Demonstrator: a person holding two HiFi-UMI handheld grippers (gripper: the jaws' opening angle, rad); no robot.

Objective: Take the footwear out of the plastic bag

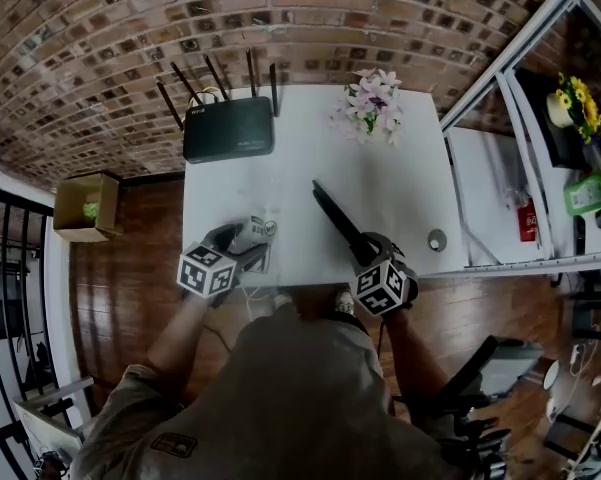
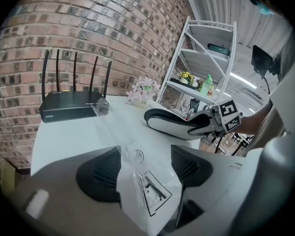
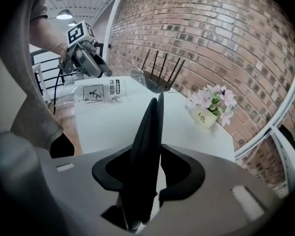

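A black slipper point(image 1: 340, 223) with a white sole point(image 2: 176, 124) lies edge-up across the white table point(image 1: 410, 178), pointing toward the far left. My right gripper point(image 1: 372, 253) is shut on its heel end; in the right gripper view the slipper point(image 3: 149, 146) fills the gap between both pads. The clear plastic bag point(image 1: 258, 240) with a printed label point(image 2: 147, 191) lies at the table's near left edge. My left gripper point(image 2: 145, 168) stands open around it, with the bag loose between wide jaws. The bag point(image 3: 95, 92) looks flat and empty.
A black router point(image 1: 228, 128) with several antennas sits at the table's back left. A small pot of pink flowers point(image 1: 372, 103) stands at the back right, and a small round object point(image 1: 437, 239) near the right edge. A white shelf unit point(image 1: 540, 118) stands to the right, a cardboard box point(image 1: 85, 206) on the floor to the left.
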